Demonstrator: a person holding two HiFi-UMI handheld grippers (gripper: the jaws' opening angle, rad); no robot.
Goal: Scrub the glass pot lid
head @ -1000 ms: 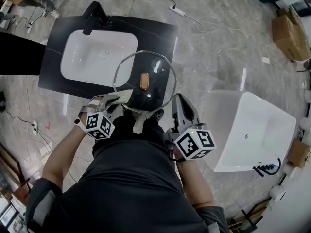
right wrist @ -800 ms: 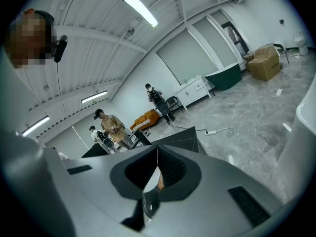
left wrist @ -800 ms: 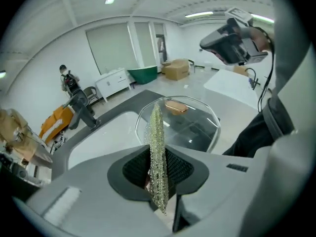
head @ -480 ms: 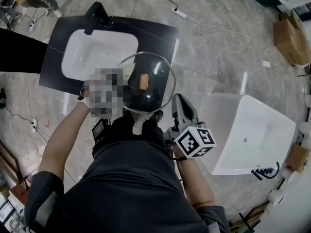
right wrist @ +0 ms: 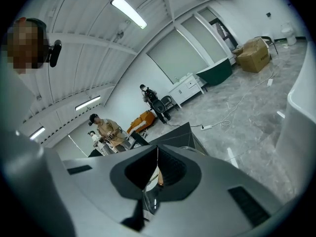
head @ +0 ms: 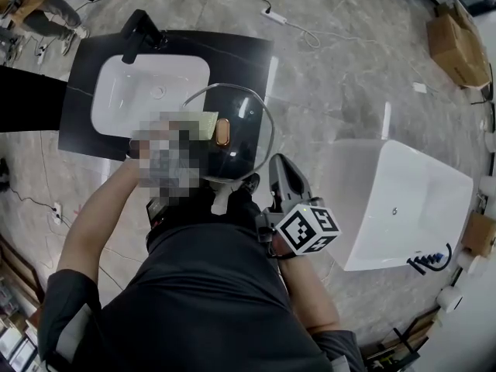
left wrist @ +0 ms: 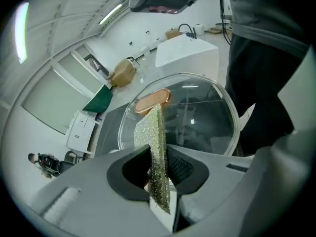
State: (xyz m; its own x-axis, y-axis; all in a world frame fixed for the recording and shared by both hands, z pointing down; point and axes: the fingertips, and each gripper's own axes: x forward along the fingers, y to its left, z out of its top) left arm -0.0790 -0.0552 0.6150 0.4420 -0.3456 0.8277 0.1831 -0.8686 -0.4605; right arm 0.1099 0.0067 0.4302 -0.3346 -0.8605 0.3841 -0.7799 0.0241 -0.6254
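Observation:
The round glass pot lid (head: 246,142) with a copper handle (head: 222,132) is held up in front of the person, above the floor. My right gripper (head: 273,163) is shut on the lid's near right rim, which shows edge-on between its jaws (right wrist: 157,174). My left gripper (left wrist: 159,154) is shut on a yellow-green scouring pad (left wrist: 157,147). The pad lies against the glass (left wrist: 202,115), its far end at the copper handle (left wrist: 152,100). In the head view a mosaic patch hides the left gripper; only the pad (head: 204,122) shows beside the handle.
A black counter (head: 248,53) with a white sink (head: 147,91) and black faucet (head: 139,29) stands beyond the lid. A white basin (head: 395,208) is at the right. A cardboard box (head: 457,45) and a cable with a power strip (head: 271,15) lie on the floor. People stand far off (right wrist: 106,130).
My left gripper has moved from the lid's near left rim up onto the glass, bringing the pad beside the handle. The right gripper and lid have barely moved.

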